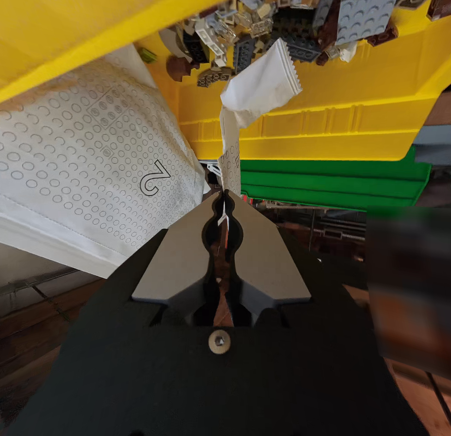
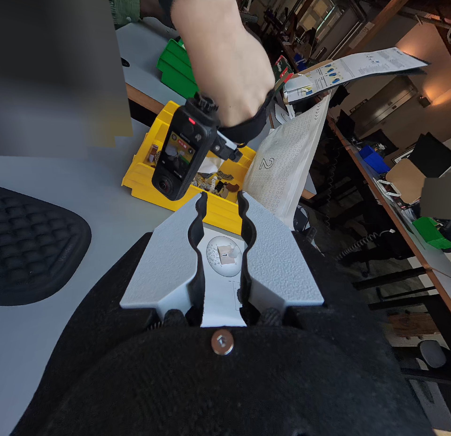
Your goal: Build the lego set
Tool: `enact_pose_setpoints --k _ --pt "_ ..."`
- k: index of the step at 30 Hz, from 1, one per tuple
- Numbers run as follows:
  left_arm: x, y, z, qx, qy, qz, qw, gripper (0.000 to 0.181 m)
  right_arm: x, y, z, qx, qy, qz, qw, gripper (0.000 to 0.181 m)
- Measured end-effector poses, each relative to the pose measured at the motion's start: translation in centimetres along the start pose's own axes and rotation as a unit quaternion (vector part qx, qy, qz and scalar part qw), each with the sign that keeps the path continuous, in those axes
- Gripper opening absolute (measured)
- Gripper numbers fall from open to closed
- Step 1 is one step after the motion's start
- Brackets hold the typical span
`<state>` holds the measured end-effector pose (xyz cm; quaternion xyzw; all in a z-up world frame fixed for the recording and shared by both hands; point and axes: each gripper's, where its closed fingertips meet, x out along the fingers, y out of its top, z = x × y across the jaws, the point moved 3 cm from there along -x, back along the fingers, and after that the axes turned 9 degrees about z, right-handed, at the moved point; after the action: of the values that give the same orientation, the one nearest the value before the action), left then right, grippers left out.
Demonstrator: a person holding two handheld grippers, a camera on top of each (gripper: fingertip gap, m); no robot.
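**Grey fingers, black frames**

Left gripper [image 1: 224, 192] — pale grey wedge fingers [image 1: 180, 260], wavy black inner pads, black body, one silver screw [image 1: 219, 341]; right gripper [image 2: 222, 197] built alike, textured black; hand [image 2: 227, 65] in a black strap — green ribbed sleeve [image 2: 125, 4] behind.

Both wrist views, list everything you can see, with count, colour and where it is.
Yellow bin: one, on the grey table.
Loose bricks: many, grey, brown, tan and white, inside the yellow bin.
Small paper bag: one, white, emptied, hanging over the bin from the left gripper.
Large paper bag: one, white, upright beside the bin.
Green bin: one, behind the yellow bin.
Instruction booklet: one, white, under the right gripper.
Black mat: one, table's near edge.
Left gripper: shut on the small bag.
Right gripper: open, empty.
Hand: one, holding the left gripper.
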<state>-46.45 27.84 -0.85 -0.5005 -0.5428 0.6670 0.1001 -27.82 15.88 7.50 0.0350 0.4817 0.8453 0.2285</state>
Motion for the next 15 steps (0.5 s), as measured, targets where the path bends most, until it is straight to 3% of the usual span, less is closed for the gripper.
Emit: enact_pose_setpoints --k 1,6,10,15 --pt "-0.1 -0.2 -0.3 -0.017 0.023 0.022 0.999 0.000 0.3 -0.4 0.2 0.020 -0.001 0.001 1.000 0.025" --pt "-0.7 -2.1 -1.4 -0.097 0.157 0.102 0.978 0.000 3.5 -3.5 2.0 0.214 -0.018 0.001 0.977 0.027" --pt "-1.3 -3.0 -1.8 -0.112 0.280 0.127 0.945 0.000 6.9 -4.7 3.1 0.399 -0.005 0.059 0.915 0.032" --pt "-1.4 -2.9 -1.4 -0.117 0.401 0.118 0.901 0.000 12.2 -7.0 6.2 0.489 0.002 0.028 0.872 0.042"
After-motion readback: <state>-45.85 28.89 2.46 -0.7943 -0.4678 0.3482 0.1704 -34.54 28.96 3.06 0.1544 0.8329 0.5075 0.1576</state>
